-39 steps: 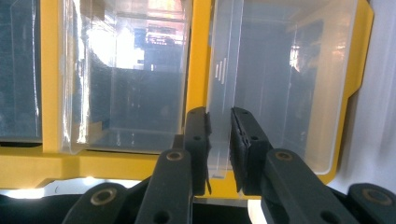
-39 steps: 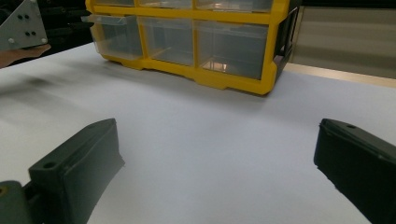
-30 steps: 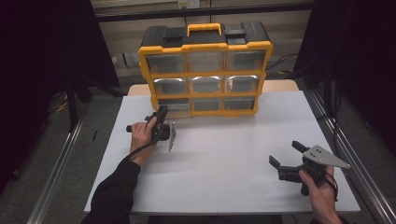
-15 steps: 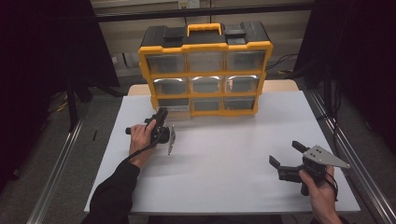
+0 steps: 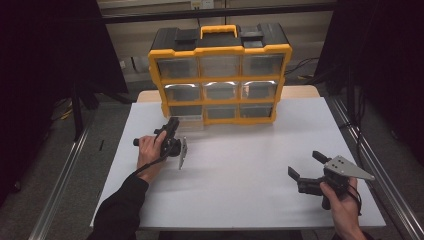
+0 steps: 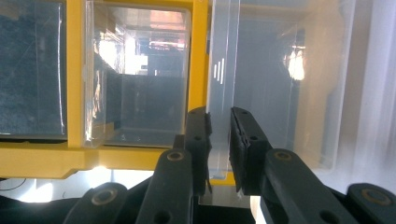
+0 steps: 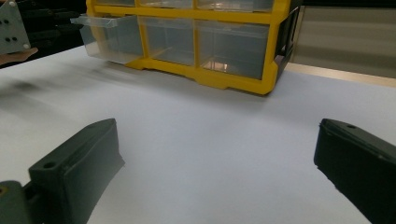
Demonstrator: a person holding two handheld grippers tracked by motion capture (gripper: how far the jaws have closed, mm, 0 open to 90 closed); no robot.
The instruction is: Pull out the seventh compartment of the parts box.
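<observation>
A yellow and black organiser [image 5: 220, 75] with clear drawers stands at the back of the white table [image 5: 240, 190]. Its bottom-left drawer [image 5: 189, 122] is pulled partly out, and it also shows in the right gripper view [image 7: 107, 39]. My left gripper [image 5: 173, 123] is held side-on at that drawer. In the left gripper view the left gripper [image 6: 219, 119] is shut on the drawer's clear front lip [image 6: 223, 70]. My right gripper [image 5: 305, 165] rests near the table's front right. It stands open with nothing between its jaws [image 7: 217, 154].
The other drawers [image 5: 220, 91] of the organiser are pushed in and look empty. A yellow carry handle [image 5: 219, 30] tops the case. Metal rails [image 5: 65, 180] run along both sides of the table. Bare table lies between the two hands.
</observation>
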